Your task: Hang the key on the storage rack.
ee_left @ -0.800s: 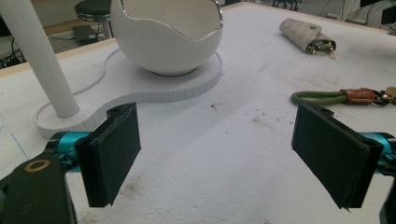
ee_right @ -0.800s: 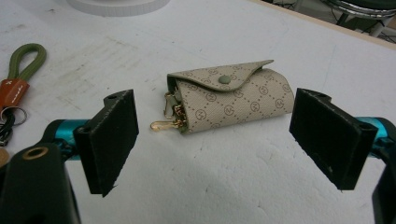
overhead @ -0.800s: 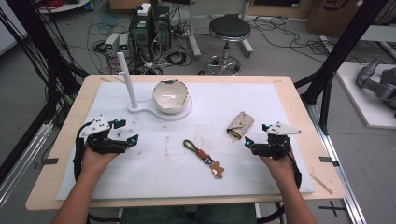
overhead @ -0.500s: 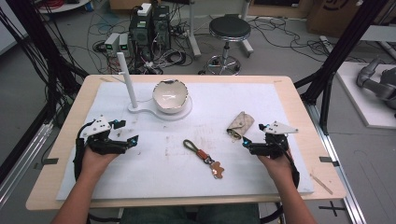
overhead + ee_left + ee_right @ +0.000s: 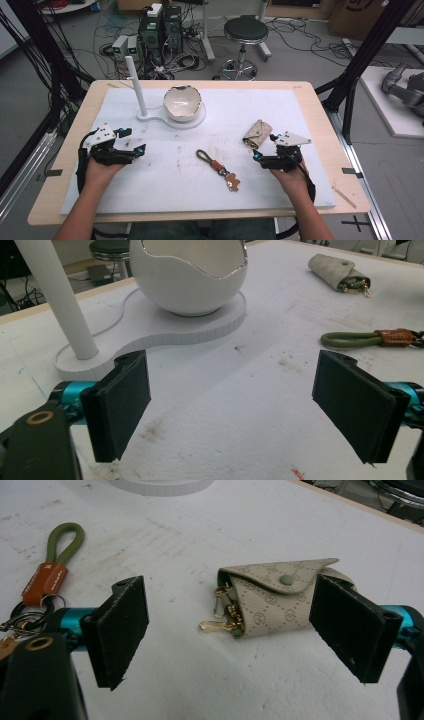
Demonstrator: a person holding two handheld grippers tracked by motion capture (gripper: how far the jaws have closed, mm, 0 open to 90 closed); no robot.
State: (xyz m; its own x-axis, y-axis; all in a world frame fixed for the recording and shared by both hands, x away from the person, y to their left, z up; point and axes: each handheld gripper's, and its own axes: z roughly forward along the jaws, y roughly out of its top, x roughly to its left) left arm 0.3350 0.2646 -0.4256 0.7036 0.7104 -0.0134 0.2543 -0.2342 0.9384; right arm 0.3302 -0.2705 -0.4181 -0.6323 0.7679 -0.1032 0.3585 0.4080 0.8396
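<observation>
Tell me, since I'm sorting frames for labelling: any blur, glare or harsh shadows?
High view: even light, slightly soft, key pouch and keychain readable. Left gripper view: eggshell-shaped bowl sharp, faint rim sheen. Right gripper view: key pouch crisp, only soft shadows beneath, right tool pads dark.

Brown leather tab [image 5: 44,582] of the green-looped keychain: bore a white "X".
Beige fabric key pouch [image 5: 277,602]: carried a repeating monogram, unreadable.
</observation>
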